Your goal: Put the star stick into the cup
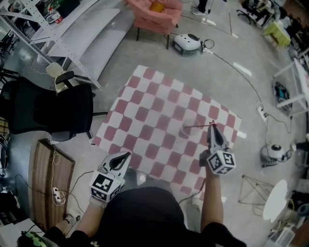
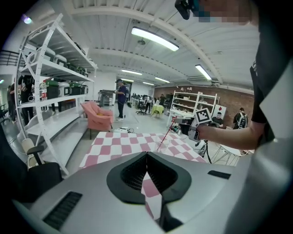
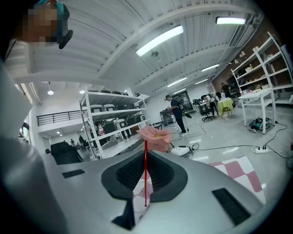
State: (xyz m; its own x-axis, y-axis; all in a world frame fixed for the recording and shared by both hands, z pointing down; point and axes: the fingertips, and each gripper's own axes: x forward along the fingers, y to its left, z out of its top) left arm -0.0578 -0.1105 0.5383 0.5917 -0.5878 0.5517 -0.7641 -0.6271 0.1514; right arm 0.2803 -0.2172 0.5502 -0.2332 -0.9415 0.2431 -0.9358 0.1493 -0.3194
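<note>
The star stick [image 1: 199,126] is a thin red rod with a small red star at one end. My right gripper [image 1: 212,128] is shut on its star end, above the right part of the red-and-white checkered table [image 1: 154,111]. The rod slants left and down toward a clear cup [image 1: 185,131]; I cannot tell whether its tip is inside. In the right gripper view the red stick [image 3: 145,173] stands pinched between the jaws of the right gripper [image 3: 145,153]. My left gripper [image 1: 125,156] hangs shut and empty by the table's near left edge. From the left gripper [image 2: 146,156] I see the stick [image 2: 165,135].
A black office chair [image 1: 48,111] and a wooden side table [image 1: 48,178] stand left of the table. Behind are a pink armchair [image 1: 154,14], a robot vacuum [image 1: 188,43] and white shelving [image 1: 72,34]. Cables run across the floor at right.
</note>
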